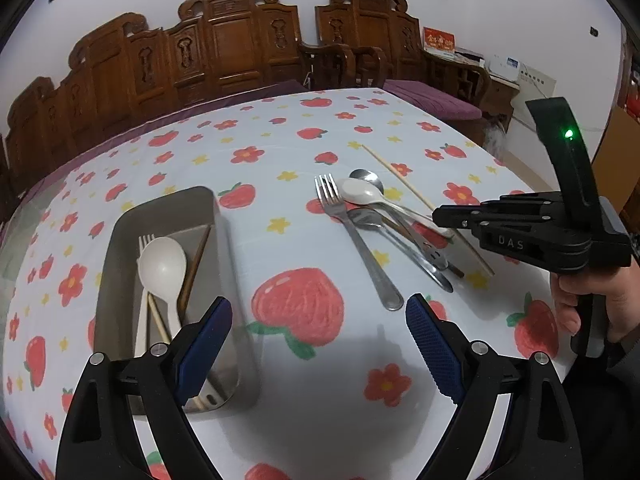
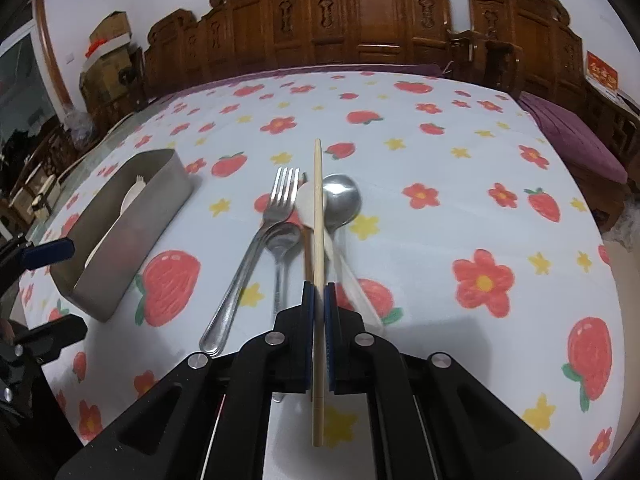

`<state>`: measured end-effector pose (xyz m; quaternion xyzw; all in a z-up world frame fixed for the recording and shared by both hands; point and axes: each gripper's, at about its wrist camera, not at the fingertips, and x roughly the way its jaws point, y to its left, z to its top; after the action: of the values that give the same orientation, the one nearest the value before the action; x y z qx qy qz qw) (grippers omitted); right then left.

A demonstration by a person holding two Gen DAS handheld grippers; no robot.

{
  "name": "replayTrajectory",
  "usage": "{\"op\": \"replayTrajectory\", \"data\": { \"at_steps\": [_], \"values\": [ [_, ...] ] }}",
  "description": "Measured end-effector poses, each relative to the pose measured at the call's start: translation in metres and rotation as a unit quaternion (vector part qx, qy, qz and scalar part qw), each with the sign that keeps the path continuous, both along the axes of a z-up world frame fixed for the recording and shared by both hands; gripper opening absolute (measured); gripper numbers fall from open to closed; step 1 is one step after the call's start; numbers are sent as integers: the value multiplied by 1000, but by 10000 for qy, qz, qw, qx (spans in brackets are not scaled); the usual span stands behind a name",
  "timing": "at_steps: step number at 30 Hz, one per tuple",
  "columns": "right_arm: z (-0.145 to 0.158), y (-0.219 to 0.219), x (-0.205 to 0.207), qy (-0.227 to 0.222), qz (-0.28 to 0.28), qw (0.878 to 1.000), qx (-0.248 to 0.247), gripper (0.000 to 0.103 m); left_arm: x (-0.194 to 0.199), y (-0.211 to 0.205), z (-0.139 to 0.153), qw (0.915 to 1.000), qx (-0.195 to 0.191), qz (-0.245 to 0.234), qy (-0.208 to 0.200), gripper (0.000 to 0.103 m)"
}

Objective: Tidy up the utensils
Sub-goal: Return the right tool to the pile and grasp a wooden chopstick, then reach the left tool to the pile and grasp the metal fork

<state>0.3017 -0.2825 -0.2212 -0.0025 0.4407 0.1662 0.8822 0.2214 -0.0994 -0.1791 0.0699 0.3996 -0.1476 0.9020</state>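
While my left gripper (image 1: 318, 344) hangs with its jaws spread wide and nothing between the blue pads, my right gripper (image 2: 319, 292) is clamped tight on a pale wooden chopstick (image 2: 317, 240), whose tip runs forward over the loose pile and whose butt end sticks out behind the pads.

Container: a grey metal tray (image 1: 120, 240), oblong and open-topped, stands on the strawberry-print tablecloth (image 1: 280, 152), just ahead of my left pad. Its contents, as seen from the left wrist: a white plastic spoon (image 1: 162, 268) lying bowl-up, the tines of a white fork (image 1: 146, 240) beside it, a light chopstick (image 1: 158, 320) and a dark brown chopstick (image 1: 196, 264) along the right inner wall. From the right wrist only the white fork tines and part of the white spoon show above the tray's wall.

Outside the tray, well apart to its right, lies the unsorted pile: a steel fork (image 2: 256, 248), a small steel spoon (image 2: 282, 240), a large steel spoon (image 2: 342, 200) and a white spoon (image 2: 308, 208), overlapping one another. A person's hand (image 1: 588, 304) grips my right handle.
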Motion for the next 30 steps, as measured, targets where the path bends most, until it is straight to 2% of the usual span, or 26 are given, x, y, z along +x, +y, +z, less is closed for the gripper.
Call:
{"op": "replayTrajectory", "data": {
  "at_steps": [5,7,9,13,24,30],
  "values": [
    [1,-11,0,-32,-185,9998,25,6,9,-17,-3,9998,177,-35,-3,85],
    [1,-15,1,-33,-237,9997,32,6,16,-21,-6,9999,105,21,56,85],
    [0,-20,1,-33,-286,9996,64,6,25,-26,-10,9998,-4,65,182,81],
    [1,-27,1,-39,-387,9992,126,6,38,-38,-16,9996,48,78,268,76],
    [6,-32,3,-84,-453,9987,235,6,90,-58,-37,9973,77,193,702,53],
    [6,-32,4,-86,-473,9985,252,6,108,-63,-52,9954,185,304,888,36]
  ]
}}
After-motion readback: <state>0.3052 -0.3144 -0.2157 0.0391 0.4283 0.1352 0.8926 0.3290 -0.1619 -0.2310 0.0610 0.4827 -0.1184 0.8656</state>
